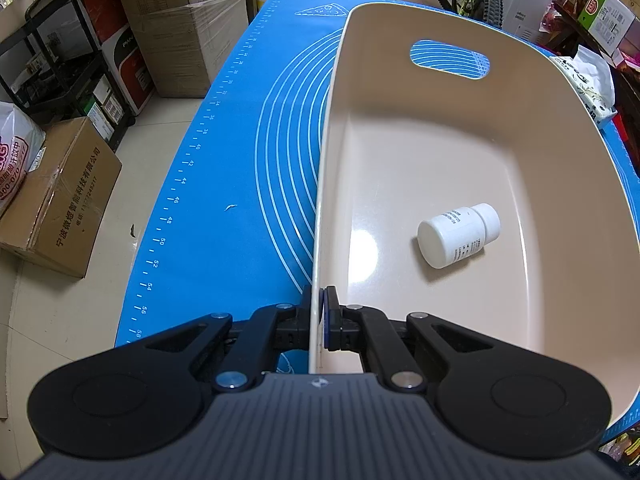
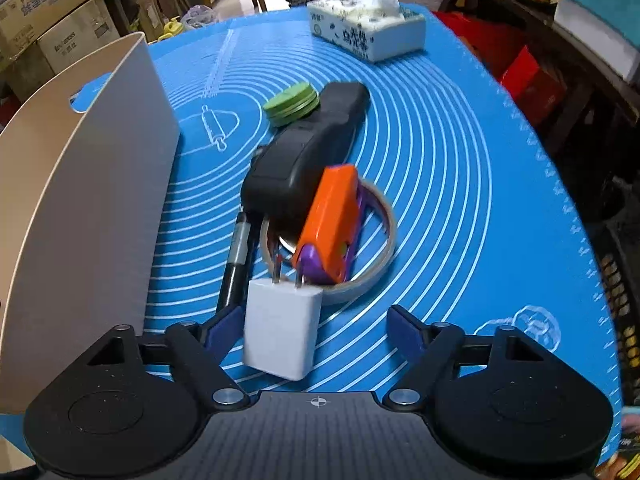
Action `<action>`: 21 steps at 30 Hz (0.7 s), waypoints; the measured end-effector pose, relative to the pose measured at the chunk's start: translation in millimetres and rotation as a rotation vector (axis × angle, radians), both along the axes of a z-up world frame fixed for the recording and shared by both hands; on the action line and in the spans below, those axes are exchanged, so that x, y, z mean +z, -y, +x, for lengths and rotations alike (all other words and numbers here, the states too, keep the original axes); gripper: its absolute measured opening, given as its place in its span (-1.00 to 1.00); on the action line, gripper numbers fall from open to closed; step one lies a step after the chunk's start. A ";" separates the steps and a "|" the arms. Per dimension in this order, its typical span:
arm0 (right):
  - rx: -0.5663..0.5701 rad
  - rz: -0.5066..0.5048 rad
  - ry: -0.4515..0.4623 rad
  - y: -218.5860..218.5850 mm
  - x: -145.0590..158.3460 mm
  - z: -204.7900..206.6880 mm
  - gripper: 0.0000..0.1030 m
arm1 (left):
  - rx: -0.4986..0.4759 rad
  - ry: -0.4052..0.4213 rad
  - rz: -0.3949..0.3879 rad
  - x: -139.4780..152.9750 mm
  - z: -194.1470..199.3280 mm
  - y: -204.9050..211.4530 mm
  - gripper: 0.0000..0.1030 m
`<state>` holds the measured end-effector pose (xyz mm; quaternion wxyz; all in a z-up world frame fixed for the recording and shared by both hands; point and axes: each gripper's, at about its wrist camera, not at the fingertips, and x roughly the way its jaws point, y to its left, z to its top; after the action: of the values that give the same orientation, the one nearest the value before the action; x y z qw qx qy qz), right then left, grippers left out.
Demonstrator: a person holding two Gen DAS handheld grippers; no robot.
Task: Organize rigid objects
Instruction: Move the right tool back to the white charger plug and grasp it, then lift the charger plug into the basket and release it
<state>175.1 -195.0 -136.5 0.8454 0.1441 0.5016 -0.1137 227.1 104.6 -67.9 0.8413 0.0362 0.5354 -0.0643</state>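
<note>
On the blue baking mat (image 2: 460, 208) stood the biggest thing in the room's work: a beige bin (image 1: 540, 168), its near wall pinched between the closed fingers of the left gripper (image 1: 323, 320), which steadied it. Inside lay one white pill bottle (image 1: 458, 234) on its side, so the sorting looked barely begun.

Beside the bin, on the right, a heap waited: a black remote-like handset (image 2: 304, 160), a roll of tape (image 2: 384, 232) with an orange-and-purple cutter (image 2: 332, 224) resting across it, a green disc (image 2: 292, 102), a dark pen (image 2: 236, 264). A tissue box (image 2: 368, 32) sat well beyond them.

Nearest, and smallest, a white plug adapter (image 2: 282, 332) stood between the spread fingers of the right gripper (image 2: 316, 332), touching the left finger, clear of the other. I judged the pick to be under way; next the fingers needed to close squarely on its flat sides, then lift it over the bin's wall.
</note>
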 end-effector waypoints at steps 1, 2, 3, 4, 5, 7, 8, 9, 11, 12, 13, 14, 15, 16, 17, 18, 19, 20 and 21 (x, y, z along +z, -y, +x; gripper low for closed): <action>-0.007 0.008 -0.006 0.5 -1.8 0.4 0.47 | -0.001 0.000 -0.001 0.0 0.0 0.2 -0.90; -0.015 0.015 -0.005 0.9 -2.9 0.3 0.43 | -0.001 0.000 -0.002 0.1 0.0 0.2 -0.90; -0.018 0.016 0.001 0.3 -2.2 -0.4 0.39 | -0.001 0.000 -0.002 0.0 0.0 0.2 -0.90; -0.016 0.019 0.002 -0.4 -2.0 -0.3 0.34 | -0.002 -0.001 -0.002 0.0 -0.1 0.3 -0.90; -0.012 0.020 0.005 -1.7 -1.8 -0.2 0.26 | -0.001 0.000 -0.001 0.0 -0.1 0.2 -0.90; 0.001 0.025 0.014 -3.9 -1.1 0.1 0.03 | -0.001 0.000 -0.002 0.0 0.0 0.1 -0.90; 0.011 0.035 0.018 -5.1 -0.7 0.7 -0.10 | -0.001 -0.001 -0.002 0.0 0.0 0.2 -0.90; 0.019 0.038 0.021 -8.0 0.6 0.7 -0.10 | -0.001 -0.001 -0.002 0.0 0.0 0.3 -0.90; 0.031 0.008 0.016 -13.8 1.9 1.9 -0.11 | -0.001 -0.001 -0.003 -0.1 -0.1 0.6 -0.90; 0.035 0.001 0.017 -15.0 2.2 1.6 -0.11 | 0.000 -0.001 -0.004 -0.2 0.1 0.6 -0.90; 0.035 0.000 0.019 -15.0 2.2 0.9 -0.11 | 0.000 -0.001 -0.005 -0.3 0.1 0.6 -0.90; 0.030 0.003 0.025 -14.1 2.8 -0.2 -0.11 | 0.000 -0.001 -0.004 -0.4 0.1 0.7 -0.90; 0.025 0.005 0.033 -12.5 3.9 -1.9 -0.12 | -0.001 -0.001 -0.002 -0.5 0.0 1.3 -0.90; 0.021 0.007 0.041 -10.8 5.5 -3.3 -0.12 | -0.001 0.000 0.000 -0.7 -0.2 1.5 -0.90; 0.017 0.007 0.052 -9.4 7.6 -5.0 -0.12 | -0.002 0.000 0.000 -0.8 -0.2 1.9 -0.90; 0.015 0.008 0.063 -7.9 9.7 -6.4 -0.12 | -0.002 -0.001 0.000 -0.6 -0.3 1.5 -0.90; 0.013 0.009 0.071 -6.1 11.7 -7.6 -0.12 | -0.001 -0.001 -0.001 -0.6 -0.3 1.6 -0.90; 0.010 0.011 0.080 -4.7 14.0 -9.0 -0.12 | -0.002 -0.001 -0.001 -0.5 -0.4 1.6 -0.90; 0.007 0.012 0.088 -3.4 16.5 -10.0 -0.12 | -0.002 -0.001 -0.001 -0.5 -0.5 1.7 -0.90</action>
<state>165.0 -191.6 -120.0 0.8663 0.1525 0.4649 -0.1011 226.6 103.0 -68.4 0.8411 0.0361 0.5358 -0.0653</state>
